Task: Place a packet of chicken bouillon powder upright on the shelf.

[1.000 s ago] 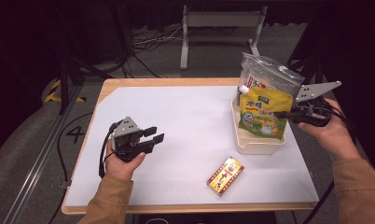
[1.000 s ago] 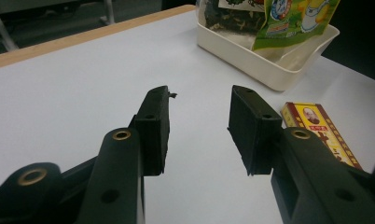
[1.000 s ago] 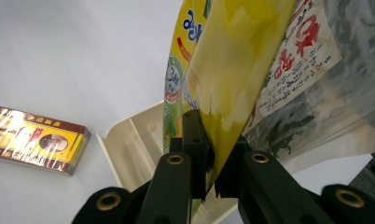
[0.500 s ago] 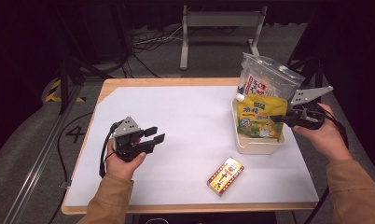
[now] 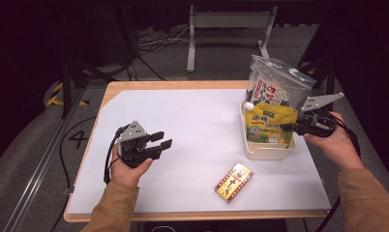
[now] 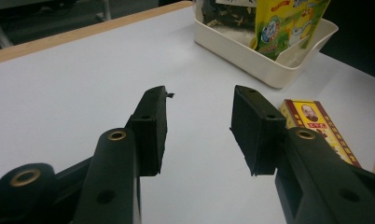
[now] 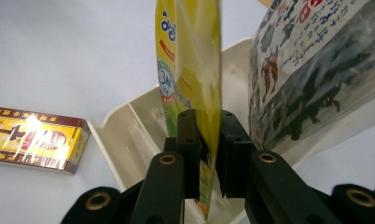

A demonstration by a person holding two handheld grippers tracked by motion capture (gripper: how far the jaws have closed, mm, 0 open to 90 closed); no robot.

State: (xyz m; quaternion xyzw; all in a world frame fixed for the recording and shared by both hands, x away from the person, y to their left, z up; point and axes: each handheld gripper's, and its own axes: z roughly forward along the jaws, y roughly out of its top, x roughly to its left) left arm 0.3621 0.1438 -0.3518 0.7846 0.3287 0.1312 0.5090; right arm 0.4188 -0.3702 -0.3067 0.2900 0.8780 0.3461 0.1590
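1. Right gripper view: our right claw [image 7: 207, 140] has just been opening, its jaws around the yellow plastic spouted pouch [image 7: 195, 60] standing in the cream plastic tub [image 7: 125, 128] at the table's [image 5: 192, 121] right.
2. Our left claw [image 6: 199, 126] hangs open and empty.

Yellow pouch [image 5: 270, 126] with green and blue print, white cap. Tub [image 5: 268, 151] was cream. Clear bag [image 5: 277, 87] showed dark contents, white label with black and red script. Small box [image 5: 234, 182] was yellow and red. Table [image 5: 197, 116] was white, wood edge. Jaws black.
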